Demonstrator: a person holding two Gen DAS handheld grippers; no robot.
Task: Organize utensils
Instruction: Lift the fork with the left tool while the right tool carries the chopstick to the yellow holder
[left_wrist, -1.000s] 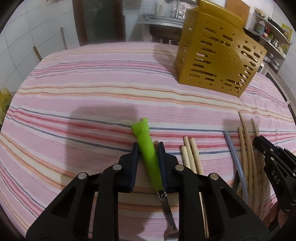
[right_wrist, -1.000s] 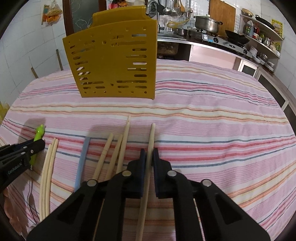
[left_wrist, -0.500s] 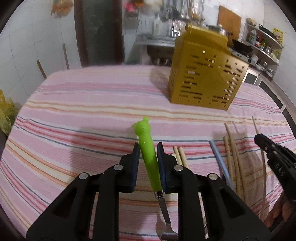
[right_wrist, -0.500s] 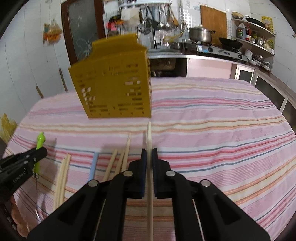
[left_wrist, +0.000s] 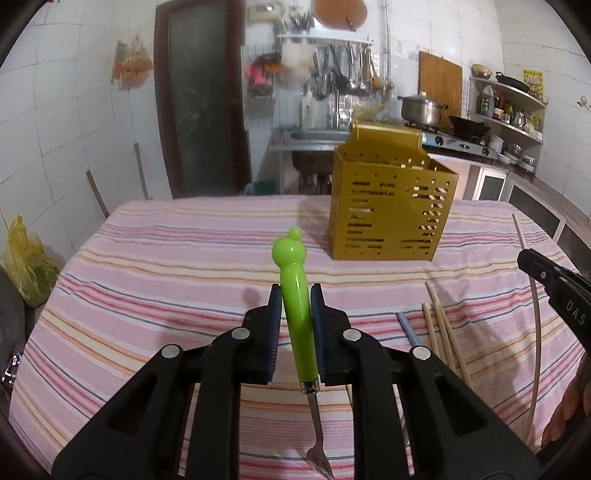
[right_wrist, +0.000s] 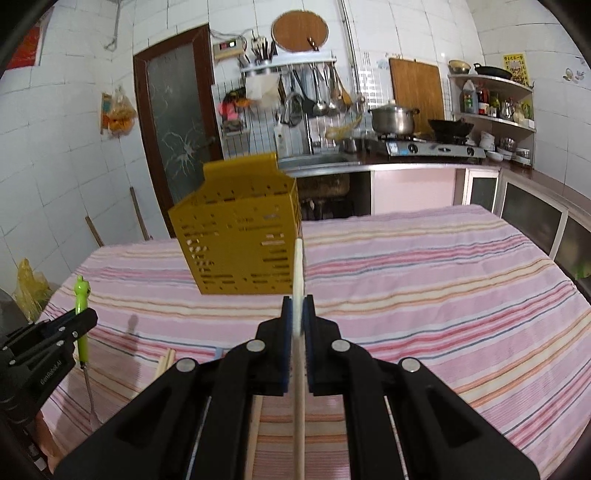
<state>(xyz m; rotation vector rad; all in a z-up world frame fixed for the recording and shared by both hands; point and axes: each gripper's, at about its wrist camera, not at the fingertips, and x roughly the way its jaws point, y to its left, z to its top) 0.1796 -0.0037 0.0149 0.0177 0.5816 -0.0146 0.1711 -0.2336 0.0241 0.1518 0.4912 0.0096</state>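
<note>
Left wrist view: left claw (left_wrist: 294, 317) clamped on the green handle of a fork (left_wrist: 295, 295), knob end forward and up, tines trailing below toward the camera; fork held clear of the striped surface (left_wrist: 177, 258). Right wrist view: right claw (right_wrist: 297, 325) closed narrow on one chopstick (right_wrist: 298, 280), gripped partway along, long axis straight ahead, front tip overlapping the right edge of the caddy (right_wrist: 236, 236) in the picture. Caddy, yellow and slotted, stands upright on the surface ahead of both claws: ahead and to the right of the left claw, ahead and slightly left of the right claw. Its opening faces up; pale sticks show through the slots, so it seems partly filled already. Judgement: both items are in carry toward the caddy, deposit not yet made. The relation that matters is that both long axes now point forward at the caddy's wall, whereas the mouth is on top; each item must come above the rim and tip nearer vertical before release. Which claw is nearer I cannot tell. Other things: loose chopsticks (left_wrist: 443, 336) and a blue stick (left_wrist: 406, 328) lie on the surface between the claws, well below the carry path. Nothing stands between either claw and the caddy. Risk: the two claws converging on one mouth could clash, so go one at a time.
</note>
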